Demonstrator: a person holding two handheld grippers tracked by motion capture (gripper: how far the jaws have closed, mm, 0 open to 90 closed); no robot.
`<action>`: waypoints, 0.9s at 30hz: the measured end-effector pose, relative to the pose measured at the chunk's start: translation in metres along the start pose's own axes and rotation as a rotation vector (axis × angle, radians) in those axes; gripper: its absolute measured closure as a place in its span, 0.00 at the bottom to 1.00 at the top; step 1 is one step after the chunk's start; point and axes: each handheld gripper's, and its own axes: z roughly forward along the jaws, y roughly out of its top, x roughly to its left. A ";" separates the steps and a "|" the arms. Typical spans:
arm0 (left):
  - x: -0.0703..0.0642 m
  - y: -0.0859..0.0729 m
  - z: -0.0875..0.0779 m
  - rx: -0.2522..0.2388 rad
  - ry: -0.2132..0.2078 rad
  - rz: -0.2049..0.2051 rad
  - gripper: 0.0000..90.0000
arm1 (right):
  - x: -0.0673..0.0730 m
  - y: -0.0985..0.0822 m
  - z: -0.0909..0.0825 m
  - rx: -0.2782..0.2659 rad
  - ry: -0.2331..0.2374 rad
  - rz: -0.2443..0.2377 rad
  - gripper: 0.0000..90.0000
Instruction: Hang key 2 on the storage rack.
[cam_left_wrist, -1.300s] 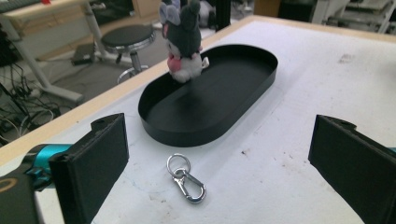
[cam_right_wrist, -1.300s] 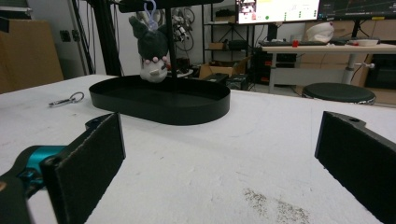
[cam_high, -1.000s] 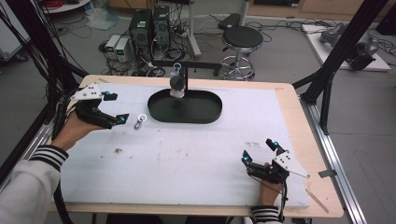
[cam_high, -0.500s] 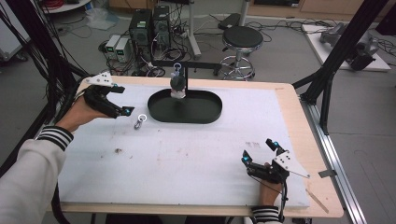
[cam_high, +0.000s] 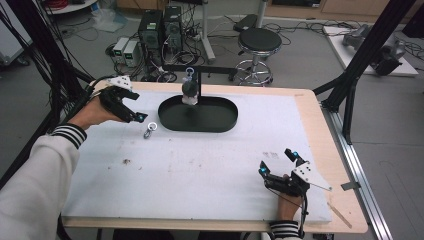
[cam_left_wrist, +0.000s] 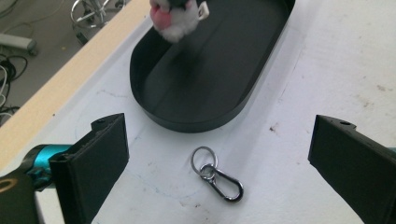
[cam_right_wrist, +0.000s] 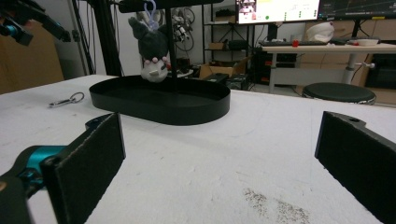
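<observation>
— Why the left gripper (cam_high: 134, 111) poised above the carabiner keyring (cam_left_wrist: 216, 173), jaws spread wide?
— Lined up to straddle it; lying flat on the white mat (cam_high: 200, 170), just beside the black oval tray (cam_high: 220, 122)
— And the right gripper (cam_high: 278, 163)?
— Parked near the front edge, jaws wide apart, holding nothing

left gripper (cam_high: 131, 106): we've got it far left, raised, jaws wide apart
right gripper (cam_high: 281, 165): near right, resting low, jaws wide apart too
</observation>
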 end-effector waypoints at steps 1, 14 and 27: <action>0.001 0.000 0.002 0.006 -0.003 0.001 0.07 | 0.000 0.000 0.000 0.000 0.000 -0.001 0.01; 0.008 -0.007 0.030 0.087 -0.007 -0.012 0.11 | 0.000 0.000 0.000 -0.001 0.000 -0.002 0.01; 0.014 -0.016 0.051 0.173 -0.007 -0.055 0.12 | -0.001 0.000 0.000 -0.001 0.000 -0.003 0.01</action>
